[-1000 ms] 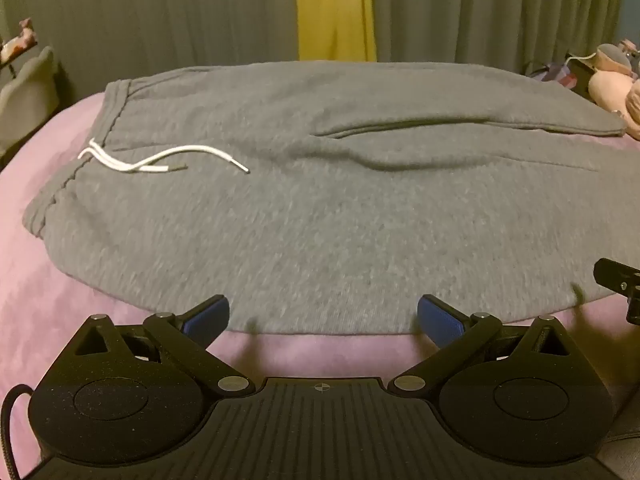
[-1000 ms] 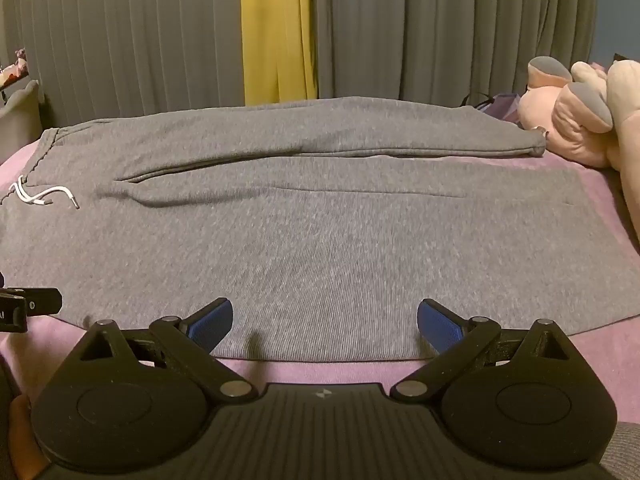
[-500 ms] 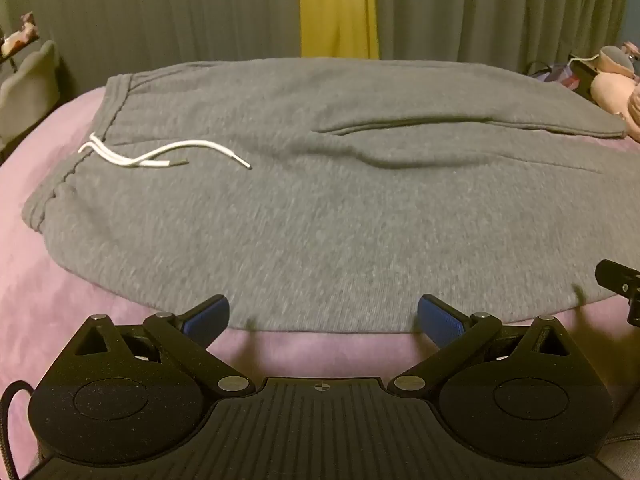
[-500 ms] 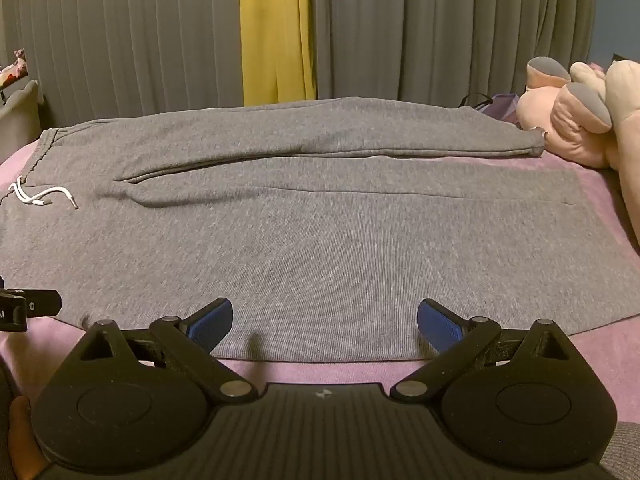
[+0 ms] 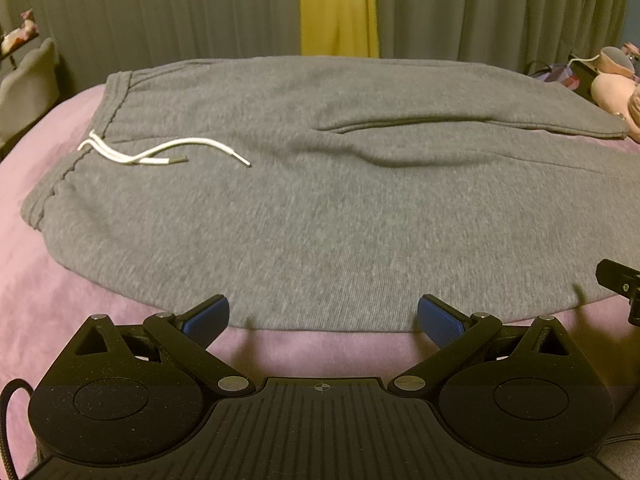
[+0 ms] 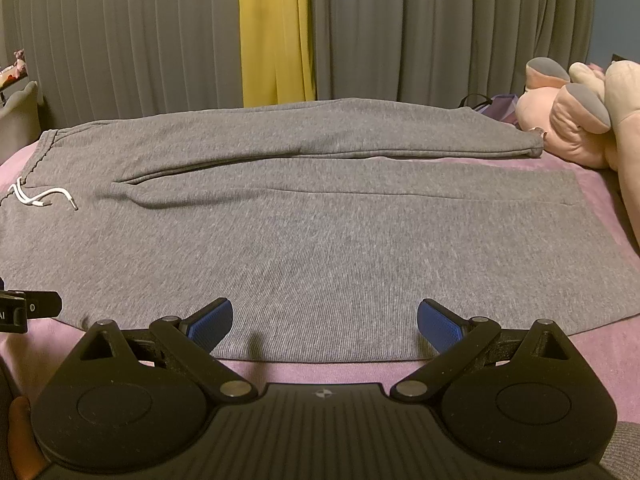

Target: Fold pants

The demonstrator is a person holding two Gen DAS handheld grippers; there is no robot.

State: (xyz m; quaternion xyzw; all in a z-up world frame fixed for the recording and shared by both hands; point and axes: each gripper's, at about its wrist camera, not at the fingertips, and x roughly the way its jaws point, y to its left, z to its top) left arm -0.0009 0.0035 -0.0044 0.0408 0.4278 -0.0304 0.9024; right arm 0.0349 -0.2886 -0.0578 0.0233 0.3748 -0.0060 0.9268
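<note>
From the left wrist camera, the big grey sweatpants made of thick soft cloth [image 5: 320, 208] lie flat on the pink bed cover [image 5: 36, 280], with the waist at the left and the two legs going off to the right. A thin white drawstring [image 5: 160, 154] rests loose on top near the waist. The left gripper [image 5: 323, 318] has its two blue pads wide apart and holds nothing; it sits just at the near edge of the pants. From the right wrist camera, the right gripper [image 6: 325, 320] is wide open too, with nothing in it, right at the near edge of the closer leg. A pink stuffed toy [image 6: 576, 120] sits beside the far leg's cuff. The pants look soft, floppy and fairly light, so they will probably sag and bunch when lifted. The near edge looks like a good place to pinch. I can read no label or brand on anything.
</note>
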